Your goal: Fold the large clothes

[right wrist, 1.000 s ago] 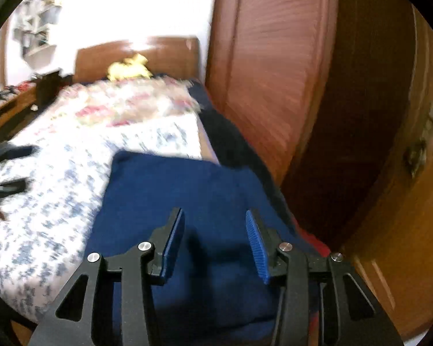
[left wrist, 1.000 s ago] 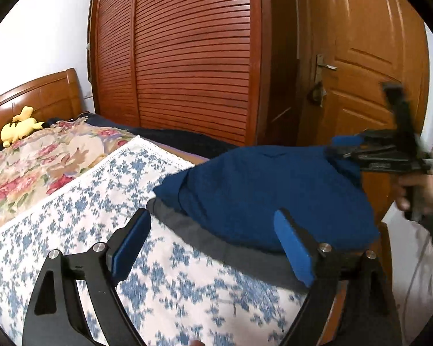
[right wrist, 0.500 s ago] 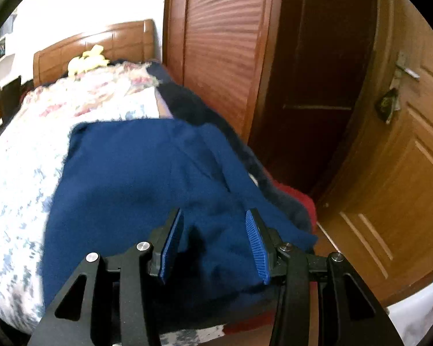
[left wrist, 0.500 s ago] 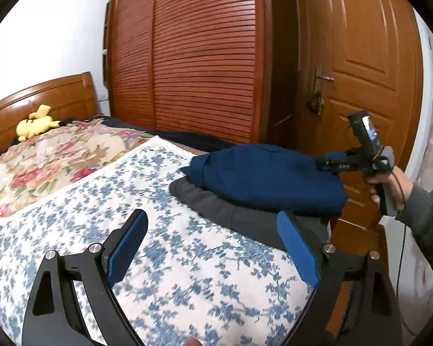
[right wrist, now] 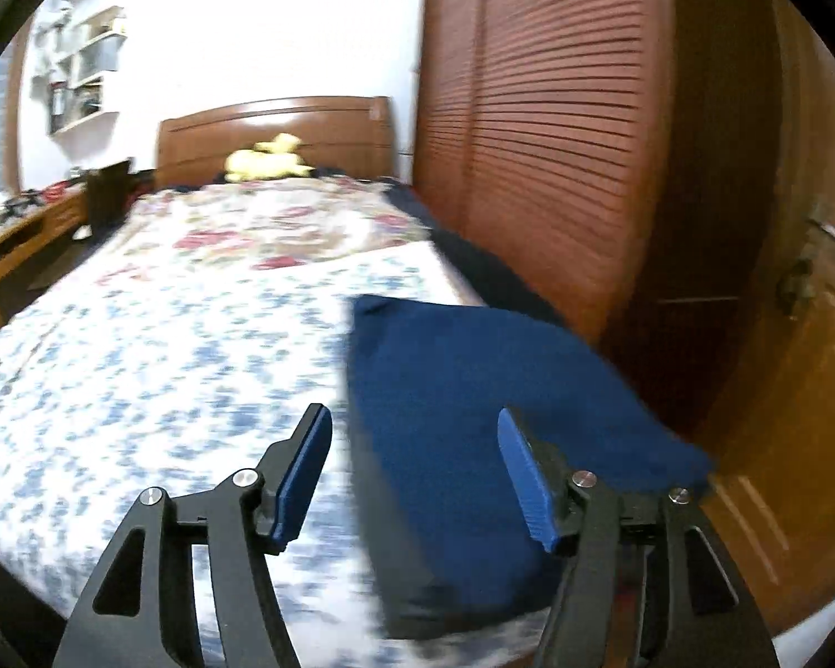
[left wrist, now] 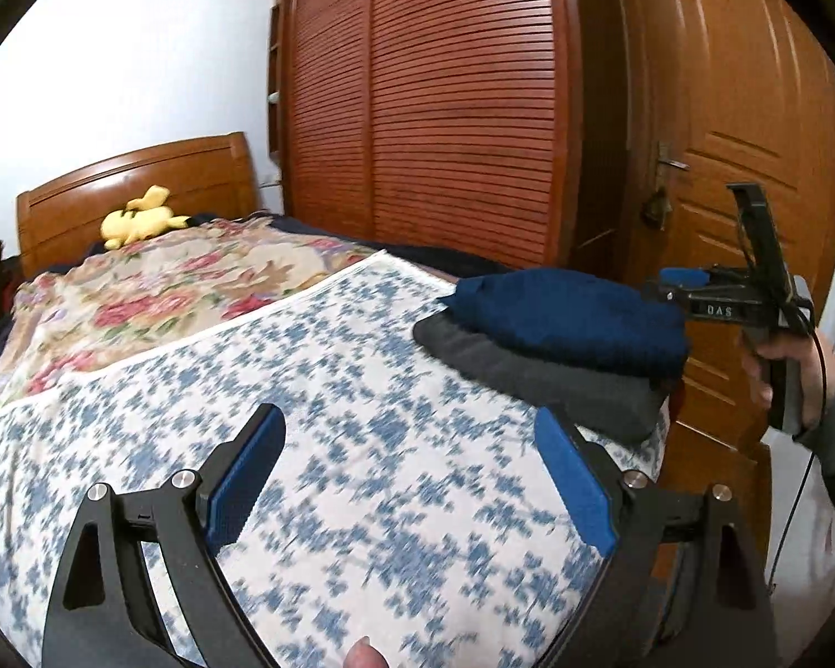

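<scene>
A folded navy blue garment point(left wrist: 573, 320) lies on top of a folded dark grey garment point(left wrist: 534, 373) at the right foot corner of the bed. In the right wrist view the blue garment point(right wrist: 473, 406) fills the lower right. My left gripper point(left wrist: 412, 479) is open and empty above the blue-flowered sheet point(left wrist: 317, 417), short of the pile. My right gripper point(right wrist: 417, 473) is open and empty, just above the near edge of the blue garment; it also shows in the left wrist view point(left wrist: 690, 284) at the pile's right end.
A floral quilt point(left wrist: 183, 284) covers the head of the bed, with a yellow plush toy point(left wrist: 139, 220) by the wooden headboard point(left wrist: 139, 189). A slatted wardrobe point(left wrist: 445, 111) and a wooden door point(left wrist: 740, 167) stand to the right. A desk point(right wrist: 22, 234) stands left of the bed.
My right gripper has opened wider and drawn back from the blue garment, which now lies flat on the grey one. My left gripper has pulled back from the pile.
</scene>
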`<state>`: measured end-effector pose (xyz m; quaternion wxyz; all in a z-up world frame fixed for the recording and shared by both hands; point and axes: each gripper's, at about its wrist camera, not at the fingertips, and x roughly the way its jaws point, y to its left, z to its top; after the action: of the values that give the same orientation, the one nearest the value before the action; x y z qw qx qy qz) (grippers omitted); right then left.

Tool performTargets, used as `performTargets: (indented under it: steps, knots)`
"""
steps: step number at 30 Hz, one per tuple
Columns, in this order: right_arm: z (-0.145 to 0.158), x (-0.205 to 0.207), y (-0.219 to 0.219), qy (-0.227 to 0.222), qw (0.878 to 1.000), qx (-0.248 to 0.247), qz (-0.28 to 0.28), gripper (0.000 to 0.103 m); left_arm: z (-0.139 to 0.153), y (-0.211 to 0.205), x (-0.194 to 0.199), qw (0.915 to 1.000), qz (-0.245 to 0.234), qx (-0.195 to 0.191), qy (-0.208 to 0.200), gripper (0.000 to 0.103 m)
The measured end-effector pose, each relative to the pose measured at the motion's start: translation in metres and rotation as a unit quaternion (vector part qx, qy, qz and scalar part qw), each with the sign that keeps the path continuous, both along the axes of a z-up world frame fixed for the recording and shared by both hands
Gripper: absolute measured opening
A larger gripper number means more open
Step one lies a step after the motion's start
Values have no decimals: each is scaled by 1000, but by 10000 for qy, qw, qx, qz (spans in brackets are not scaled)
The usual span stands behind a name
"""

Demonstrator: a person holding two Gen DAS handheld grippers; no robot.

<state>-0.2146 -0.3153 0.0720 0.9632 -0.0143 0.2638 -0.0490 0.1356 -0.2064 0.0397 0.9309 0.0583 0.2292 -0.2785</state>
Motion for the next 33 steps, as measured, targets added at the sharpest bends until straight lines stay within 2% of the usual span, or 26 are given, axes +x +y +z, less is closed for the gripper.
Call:
performTargets:
  steps: [7,15,20,22,29,33]
  knots:
    - [-20,-3,71,-5,9978,278,609,80,-19,43,-4,9981,582,110,166,91]
    - [-50,16,118,57,9921,522,1141,81,-57,91,-7,9925,1100,-3,535,91]
    - [-63,28,134,215,9880,622,1396,81,-76,116,-22,9854,1592,100,591,91]
    - [-66,37,139,244,9860,683,1504,81,-81,130,-31,9822,1747,5,683,91]
    - [-84,54,158,336,9805,853,1737,81,-89,170,-63,9705,2279,-106,776,91]
    - [-80,49,166,264,9777,915,1874,81,-81,190,-79,9647,2540,-149,671,91]
